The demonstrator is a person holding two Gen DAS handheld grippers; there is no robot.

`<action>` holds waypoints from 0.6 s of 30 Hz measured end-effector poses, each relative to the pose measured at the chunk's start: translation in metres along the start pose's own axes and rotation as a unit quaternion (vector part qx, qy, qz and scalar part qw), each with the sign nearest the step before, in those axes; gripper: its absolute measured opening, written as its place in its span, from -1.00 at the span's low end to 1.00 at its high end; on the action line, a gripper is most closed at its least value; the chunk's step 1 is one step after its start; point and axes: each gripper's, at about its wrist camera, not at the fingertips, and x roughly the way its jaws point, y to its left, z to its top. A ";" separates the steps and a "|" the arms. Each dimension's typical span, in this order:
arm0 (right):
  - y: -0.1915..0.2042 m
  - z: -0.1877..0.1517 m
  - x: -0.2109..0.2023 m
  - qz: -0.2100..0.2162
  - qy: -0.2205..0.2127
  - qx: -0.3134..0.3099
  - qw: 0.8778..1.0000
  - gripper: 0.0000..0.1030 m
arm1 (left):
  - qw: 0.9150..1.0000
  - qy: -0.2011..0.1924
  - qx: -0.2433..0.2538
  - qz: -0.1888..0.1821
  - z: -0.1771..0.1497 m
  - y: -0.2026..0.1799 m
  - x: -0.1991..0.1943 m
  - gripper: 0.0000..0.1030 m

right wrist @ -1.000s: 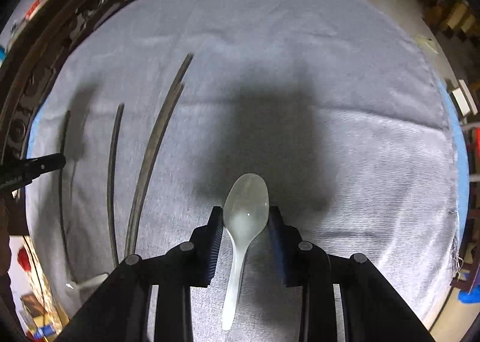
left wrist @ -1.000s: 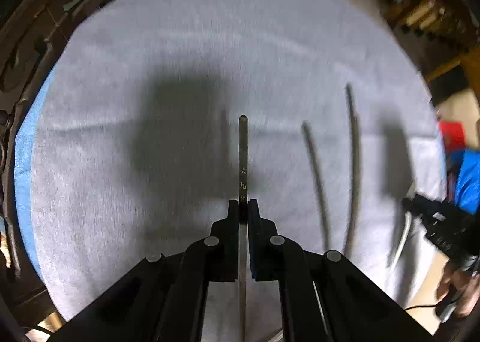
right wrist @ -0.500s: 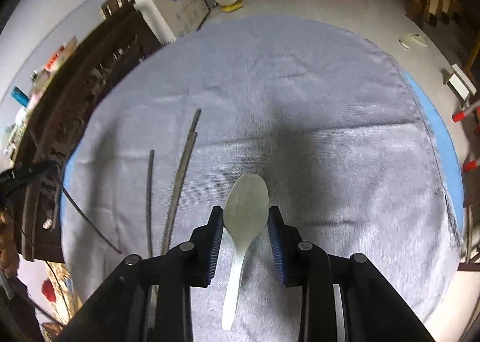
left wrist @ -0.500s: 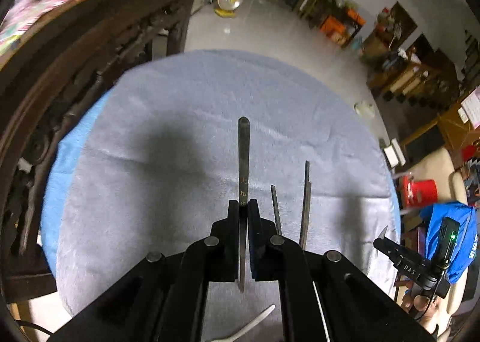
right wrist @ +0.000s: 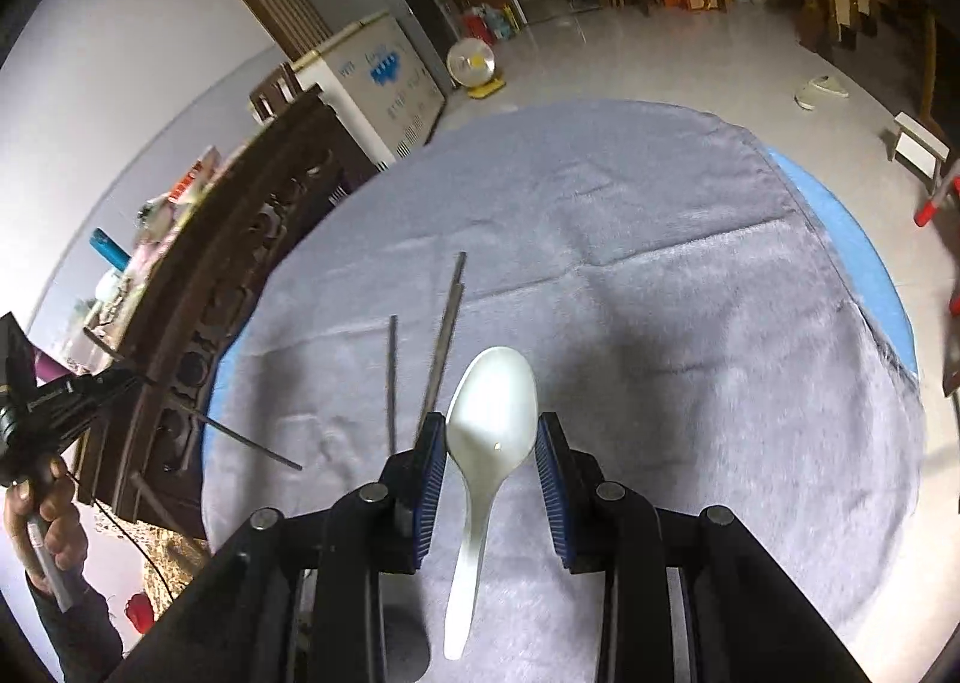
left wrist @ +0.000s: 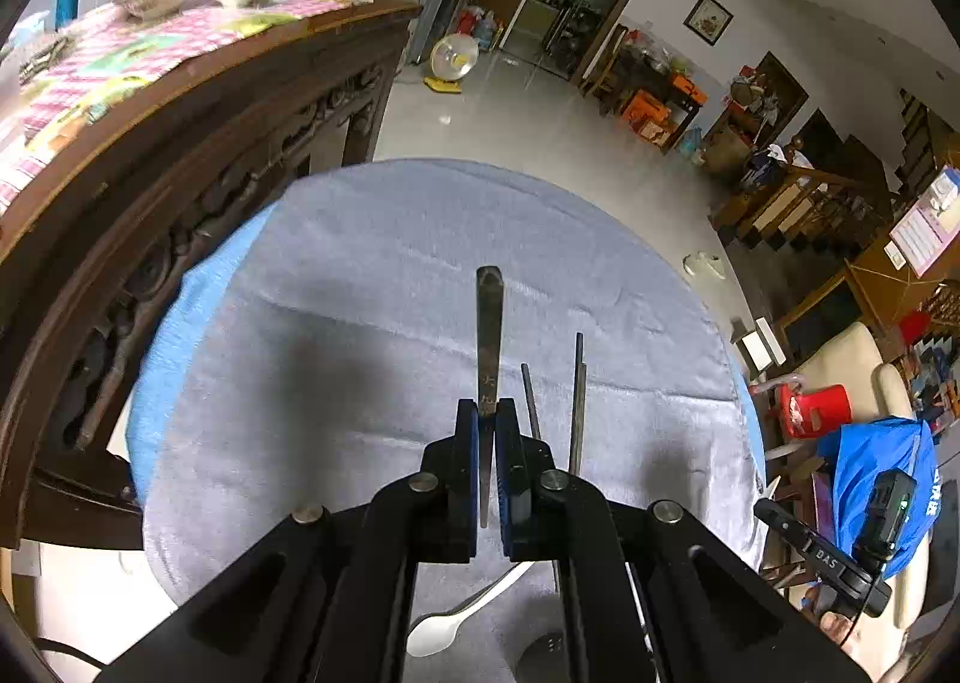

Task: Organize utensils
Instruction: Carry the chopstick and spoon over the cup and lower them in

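My left gripper is shut on a dark metal chopstick and holds it well above the round table with the grey cloth. Three more chopsticks lie on the cloth: one single and a close pair, seen also in the right wrist view as the single and the pair. My right gripper is shut on a white plastic spoon, clamped across its bowl with the handle pointing back, raised above the cloth. The spoon handle shows in the left wrist view.
A carved dark wooden table stands close to the left of the round table, with bowls on a pink cloth. The cloth's blue underlayer shows at the edges. Chairs, a red stool and clutter stand on the right.
Both grippers have risen and tilted up from the cloth, carrying the chopstick and the spoon. The room beyond the table has come into view.
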 end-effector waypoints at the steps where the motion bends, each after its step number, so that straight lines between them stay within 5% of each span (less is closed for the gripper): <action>1: 0.002 -0.004 -0.004 0.000 -0.005 -0.001 1.000 -0.37 | 1.000 -0.002 0.000 -0.001 -0.002 0.001 -0.004 -0.90; 9: 0.012 -0.030 -0.034 0.012 -0.042 0.007 0.999 -0.37 | 1.000 -0.022 0.000 -0.018 -0.026 0.005 -0.041 -0.90; 18: 0.026 -0.057 -0.066 0.028 -0.107 0.025 0.994 -0.37 | 0.995 -0.063 -0.007 -0.080 -0.062 0.015 -0.121 -0.90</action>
